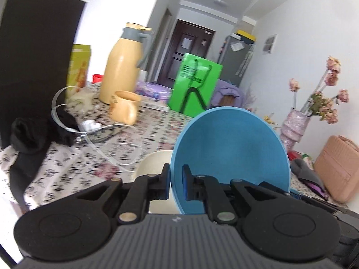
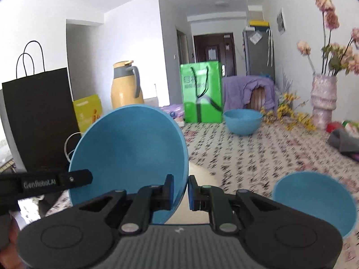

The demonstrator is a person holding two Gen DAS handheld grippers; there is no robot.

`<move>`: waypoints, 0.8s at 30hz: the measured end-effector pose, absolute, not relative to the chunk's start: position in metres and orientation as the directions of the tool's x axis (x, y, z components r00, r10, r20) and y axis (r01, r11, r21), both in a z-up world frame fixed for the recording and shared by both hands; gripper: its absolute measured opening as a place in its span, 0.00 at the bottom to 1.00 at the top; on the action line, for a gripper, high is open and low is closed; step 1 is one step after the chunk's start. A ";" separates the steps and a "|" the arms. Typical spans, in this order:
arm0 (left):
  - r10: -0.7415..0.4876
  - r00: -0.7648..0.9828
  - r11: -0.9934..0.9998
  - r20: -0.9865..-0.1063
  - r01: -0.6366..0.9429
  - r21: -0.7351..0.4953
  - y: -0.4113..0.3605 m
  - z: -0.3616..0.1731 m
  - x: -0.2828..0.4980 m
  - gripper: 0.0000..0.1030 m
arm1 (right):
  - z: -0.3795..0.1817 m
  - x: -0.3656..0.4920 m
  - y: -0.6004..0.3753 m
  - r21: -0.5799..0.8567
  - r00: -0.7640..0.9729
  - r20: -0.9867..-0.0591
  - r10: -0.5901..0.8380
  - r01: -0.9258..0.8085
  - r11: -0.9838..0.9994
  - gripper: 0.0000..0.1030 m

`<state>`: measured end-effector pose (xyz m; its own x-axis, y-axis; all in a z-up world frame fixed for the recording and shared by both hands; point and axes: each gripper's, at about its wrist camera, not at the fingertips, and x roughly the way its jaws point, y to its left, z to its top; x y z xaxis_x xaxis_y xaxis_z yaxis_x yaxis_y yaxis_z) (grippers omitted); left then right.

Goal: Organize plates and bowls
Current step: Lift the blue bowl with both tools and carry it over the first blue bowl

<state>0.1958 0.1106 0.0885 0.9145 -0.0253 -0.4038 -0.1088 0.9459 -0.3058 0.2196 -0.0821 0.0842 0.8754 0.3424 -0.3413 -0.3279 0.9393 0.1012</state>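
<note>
A blue bowl (image 1: 231,148) is tipped up on edge, its hollow facing me. My left gripper (image 1: 176,172) is shut on its left rim. The same bowl (image 2: 128,148) fills the right wrist view, where my right gripper (image 2: 181,181) is shut on its right rim and my left gripper (image 2: 74,179) reaches in at the left rim. A cream bowl (image 1: 152,163) sits on the floral tablecloth just behind and below it. Another blue bowl (image 2: 314,204) stands upright at the near right. A third blue bowl (image 2: 243,122) stands far back beside the green bag.
Yellow jug (image 1: 123,67) and matching cup (image 1: 125,107) stand at the back left, by a tall black paper bag (image 2: 40,121). Green bag (image 2: 202,92) stands mid-back. Vase of dried flowers (image 2: 323,98), pink case (image 1: 338,168), black cloth (image 1: 29,139) and clear plastic strip (image 1: 107,145) lie around.
</note>
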 end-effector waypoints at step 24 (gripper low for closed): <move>-0.374 0.763 0.904 -0.527 0.172 -0.392 -0.050 0.068 0.282 0.09 | 0.083 0.248 -0.278 0.189 0.879 -0.453 0.151 -0.070 0.979 0.20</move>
